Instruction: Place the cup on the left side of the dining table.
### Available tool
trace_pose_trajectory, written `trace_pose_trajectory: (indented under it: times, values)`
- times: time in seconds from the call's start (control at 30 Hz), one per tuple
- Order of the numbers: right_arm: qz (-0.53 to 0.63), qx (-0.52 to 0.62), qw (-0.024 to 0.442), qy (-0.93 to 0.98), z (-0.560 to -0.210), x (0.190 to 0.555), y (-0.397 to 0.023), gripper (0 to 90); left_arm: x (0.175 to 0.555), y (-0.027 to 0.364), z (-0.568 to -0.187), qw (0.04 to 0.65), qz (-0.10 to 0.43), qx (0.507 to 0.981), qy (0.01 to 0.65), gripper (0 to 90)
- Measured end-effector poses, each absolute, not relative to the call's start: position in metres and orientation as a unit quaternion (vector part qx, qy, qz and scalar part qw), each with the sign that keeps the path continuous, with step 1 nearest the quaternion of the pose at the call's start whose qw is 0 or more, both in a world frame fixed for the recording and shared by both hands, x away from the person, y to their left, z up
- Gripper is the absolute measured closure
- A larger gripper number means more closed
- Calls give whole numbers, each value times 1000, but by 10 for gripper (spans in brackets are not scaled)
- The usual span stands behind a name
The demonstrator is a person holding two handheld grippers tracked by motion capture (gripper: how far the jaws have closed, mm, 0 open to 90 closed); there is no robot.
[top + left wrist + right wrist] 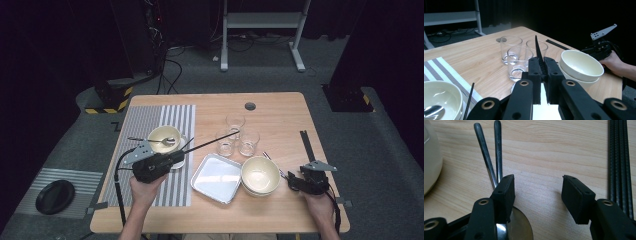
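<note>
- Leftmost, on the striped mat (150, 120), a cream bowl (164, 138) holds a spoon (166, 141); the left gripper view shows that bowl at lower left, with the spoon's metal bowl in it.
- Centre of the high view: a metal tray (216, 178) lies bare, touching a stack of two bowls (260, 176) on its right; the upper one has nothing in it.
- Above the tray, three clear glasses (235, 135) stand close together, nothing inside them.
- Left gripper (172, 159) sits over the mat beside the cream bowl, jaws pressed together on a chopstick (212, 142); the stick runs up and right to the glasses.
- In the left gripper view the chopstick (539, 51) rises between the jaws, its tip before the glasses.
- Right gripper (294, 181) lies low at the right of the stack, jaws spread with bare table (541, 192) between them.
- In the right gripper view two metal handles (491, 152) run up from the left jaw; one round metal end shows under that jaw.
- A black strip (620, 157) lies along the right edge of that view.
</note>
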State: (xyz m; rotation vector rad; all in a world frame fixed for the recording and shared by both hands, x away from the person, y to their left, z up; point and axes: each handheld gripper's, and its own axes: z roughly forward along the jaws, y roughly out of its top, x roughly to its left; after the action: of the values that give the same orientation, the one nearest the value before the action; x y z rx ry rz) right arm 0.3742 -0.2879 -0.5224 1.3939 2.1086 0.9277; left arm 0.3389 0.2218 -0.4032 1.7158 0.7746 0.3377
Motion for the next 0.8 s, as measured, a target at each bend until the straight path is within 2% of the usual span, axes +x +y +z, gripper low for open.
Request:
trace_pose_trajectory:
  times: [0.8]
  values:
    - [334,509,223,761,-523,375,-289,404,333,236,-404,572,170,726,340,846]
